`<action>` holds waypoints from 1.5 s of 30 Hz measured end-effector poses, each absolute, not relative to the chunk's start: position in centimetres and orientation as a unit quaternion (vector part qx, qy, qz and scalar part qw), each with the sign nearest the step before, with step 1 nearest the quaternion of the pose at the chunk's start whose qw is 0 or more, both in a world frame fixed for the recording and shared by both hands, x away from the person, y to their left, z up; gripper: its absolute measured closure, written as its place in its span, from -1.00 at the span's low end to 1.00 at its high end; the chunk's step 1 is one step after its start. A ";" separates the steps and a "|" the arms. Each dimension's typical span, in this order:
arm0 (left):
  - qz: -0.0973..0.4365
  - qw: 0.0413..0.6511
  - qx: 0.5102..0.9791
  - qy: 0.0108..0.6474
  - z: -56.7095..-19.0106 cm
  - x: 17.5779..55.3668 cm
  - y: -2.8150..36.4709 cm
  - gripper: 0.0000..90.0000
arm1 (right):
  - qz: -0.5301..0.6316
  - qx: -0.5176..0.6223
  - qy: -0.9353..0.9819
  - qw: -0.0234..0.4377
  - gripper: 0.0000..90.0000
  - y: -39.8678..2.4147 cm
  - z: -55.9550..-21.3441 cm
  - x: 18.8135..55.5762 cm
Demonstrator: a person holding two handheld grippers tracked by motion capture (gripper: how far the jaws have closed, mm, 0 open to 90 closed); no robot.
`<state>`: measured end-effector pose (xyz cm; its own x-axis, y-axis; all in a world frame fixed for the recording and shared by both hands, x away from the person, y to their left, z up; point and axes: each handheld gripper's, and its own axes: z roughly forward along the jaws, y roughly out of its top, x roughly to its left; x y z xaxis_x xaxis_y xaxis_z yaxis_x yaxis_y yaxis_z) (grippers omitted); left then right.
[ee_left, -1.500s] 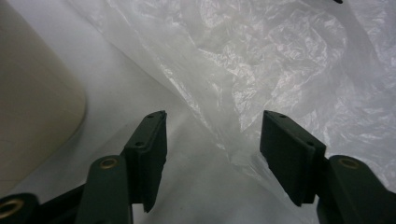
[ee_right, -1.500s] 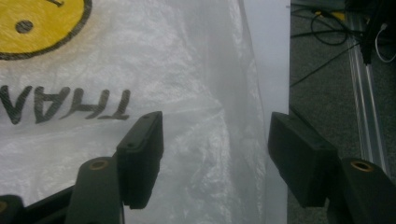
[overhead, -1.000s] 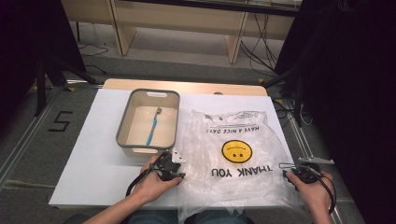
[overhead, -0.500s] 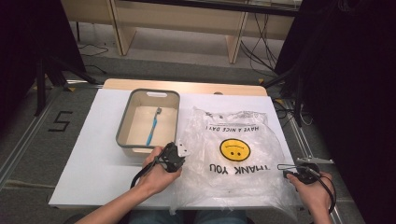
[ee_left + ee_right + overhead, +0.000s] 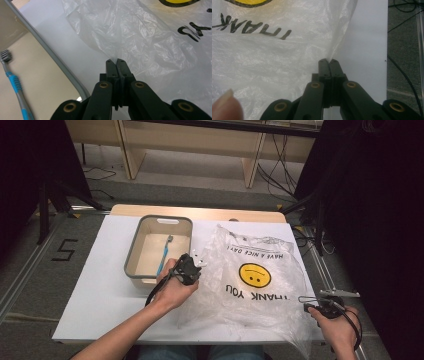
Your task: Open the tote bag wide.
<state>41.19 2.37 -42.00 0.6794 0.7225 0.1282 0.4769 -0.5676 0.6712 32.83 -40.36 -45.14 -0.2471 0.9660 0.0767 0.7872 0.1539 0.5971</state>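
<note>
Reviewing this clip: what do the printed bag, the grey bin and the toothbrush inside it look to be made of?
Bag: thin, glossy, translucent plastic film, judging by its fine crinkles and the table showing through.
Bin: probably rigid moulded plastic, matte grey outside and beige inside, with a smooth rounded rim and a cut-out handle.
Toothbrush: apparently plastic, blue and grey, with ribbed grip bands, possibly rubbery, and dark bristles.
</note>
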 end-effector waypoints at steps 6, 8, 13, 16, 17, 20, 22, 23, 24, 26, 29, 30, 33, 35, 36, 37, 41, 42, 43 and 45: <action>0.202 0.314 0.855 0.360 -41.5 42.7 2.5 0.99 | 0.269 0.585 0.749 0.155 1.00 -39.8 -45.0 32.7; 0.205 0.318 0.850 0.366 -41.4 43.3 2.5 0.99 | 0.269 0.586 0.749 0.152 1.00 -39.7 -45.0 32.6; 0.210 0.323 0.841 0.380 -41.1 44.4 2.6 0.99 | 0.270 0.580 0.755 0.145 1.00 -39.1 -45.0 32.7; 0.221 0.322 0.837 0.383 -41.1 45.0 2.7 0.98 | 0.268 0.577 0.760 0.137 1.00 -38.8 -45.1 32.6; 0.224 0.325 0.835 0.385 -41.1 45.1 2.7 0.98 | 0.268 0.577 0.760 0.137 1.00 -38.8 -45.1 32.6; 0.238 0.331 0.829 0.384 -41.0 45.5 2.9 0.96 | 0.267 0.572 0.765 0.130 1.00 -38.4 -45.3 32.6; 0.247 0.335 0.824 0.384 -41.1 45.6 3.0 0.87 | 0.264 0.567 0.770 0.128 1.00 -38.1 -45.2 32.6; 0.254 0.336 0.822 0.382 -41.0 45.6 3.0 0.81 | 0.264 0.565 0.772 0.126 1.00 -38.0 -45.2 32.6; 0.260 0.339 0.820 0.381 -41.0 45.7 3.1 0.74 | 0.263 0.564 0.773 0.125 1.00 -37.9 -45.2 32.6; 0.280 0.348 0.813 0.375 -40.7 45.5 3.2 0.59 | 0.259 0.561 0.778 0.118 0.98 -37.7 -45.3 32.5; 0.303 0.357 0.806 0.362 -40.1 45.1 3.3 0.40 | 0.254 0.556 0.783 0.117 0.86 -37.6 -45.3 32.5; 0.309 0.363 0.803 0.359 -39.9 44.8 3.3 0.23 | 0.251 0.554 0.784 0.123 0.67 -37.5 -45.2 32.5; 0.313 0.372 0.801 0.348 -39.4 43.9 3.4 0.08 | 0.257 0.549 0.782 0.145 0.40 -37.6 -44.6 32.5; 0.305 0.381 0.803 0.343 -39.1 43.1 3.5 0.01 | 0.264 0.547 0.776 0.171 0.24 -37.8 -44.0 32.5; 0.300 0.387 0.802 0.342 -39.1 42.7 3.5 -0.02 | 0.268 0.548 0.771 0.184 0.19 -37.9 -43.8 32.5; 0.295 0.392 0.802 0.341 -39.0 42.3 3.5 -0.02 | 0.268 0.548 0.771 0.184 0.19 -37.9 -43.8 32.5; 0.258 0.407 0.807 0.342 -39.1 40.8 3.7 -0.09 | 0.277 0.538 0.762 0.232 0.00 -37.8 -43.0 32.5; 0.254 0.408 0.808 0.340 -39.2 40.5 3.7 -0.10 | 0.279 0.531 0.761 0.246 -0.03 -37.7 -42.8 32.5; 0.251 0.406 0.812 0.335 -39.3 40.2 3.8 -0.11 | 0.282 0.525 0.761 0.255 -0.04 -37.6 -42.6 32.5; 0.239 0.408 0.817 0.330 -39.6 39.4 3.7 -0.13 | 0.295 0.511 0.763 0.263 -0.05 -37.2 -42.3 32.5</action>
<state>39.44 3.74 -39.57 0.6676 0.7346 0.1209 0.3449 -0.4491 0.8243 32.52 -37.24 -42.30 -0.3393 0.9352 -0.1014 0.6248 0.3046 0.7189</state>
